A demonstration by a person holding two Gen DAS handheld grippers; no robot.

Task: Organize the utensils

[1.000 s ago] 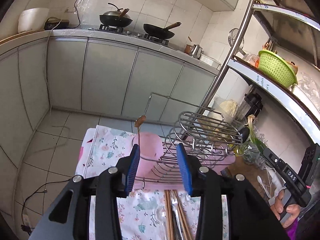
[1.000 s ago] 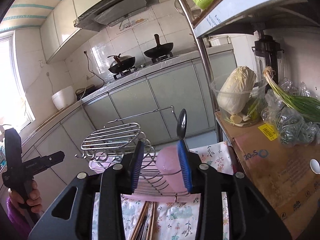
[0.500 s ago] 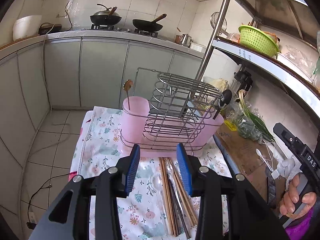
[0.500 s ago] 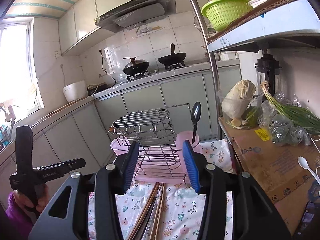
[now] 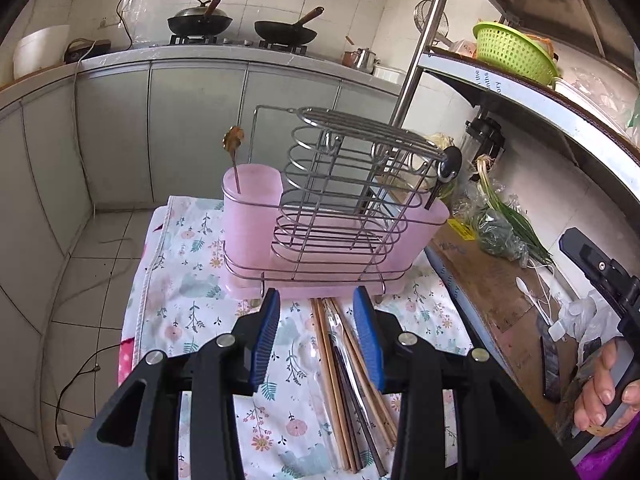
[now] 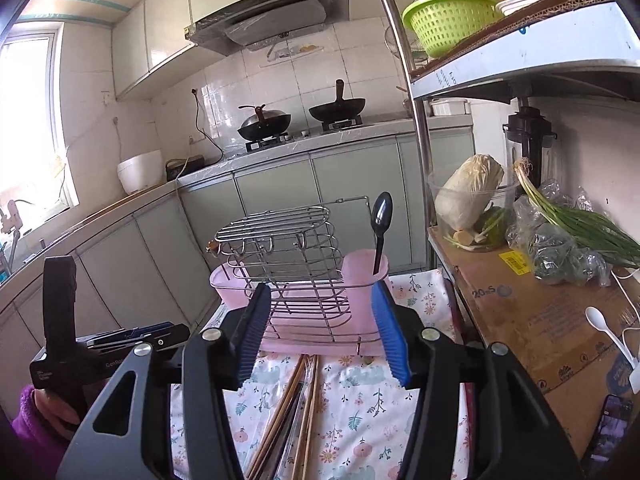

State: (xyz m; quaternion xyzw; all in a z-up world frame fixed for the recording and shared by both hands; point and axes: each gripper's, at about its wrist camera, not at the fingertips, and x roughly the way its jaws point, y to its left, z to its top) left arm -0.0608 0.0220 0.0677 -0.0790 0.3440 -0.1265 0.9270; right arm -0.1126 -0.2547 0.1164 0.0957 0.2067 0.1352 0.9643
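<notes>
A pink utensil holder with a wire rack in its middle is set on a flowered cloth. A pink cup is seen at each end of the holder. A small brown spoon is stood up in the left cup, and a black spoon is stood up in the right cup. A bunch of chopsticks is laid flat on the cloth, just in front of the holder, with a thin shiny metal piece among them; what that piece is cannot be told. The left gripper is held above the chopsticks with its blue pads apart, and nothing is pinched by them. The right gripper is held in front of the holder; its jaws have just been opening, and nothing is caught between them. Each gripper is held in a person's hand, and a purple sleeve is seen at each wrist. On a cardboard sheet to the right, a white spoon, green onions and a cabbage in a clear bowl are kept. Two dark woks are seen on the stove far behind.
</notes>
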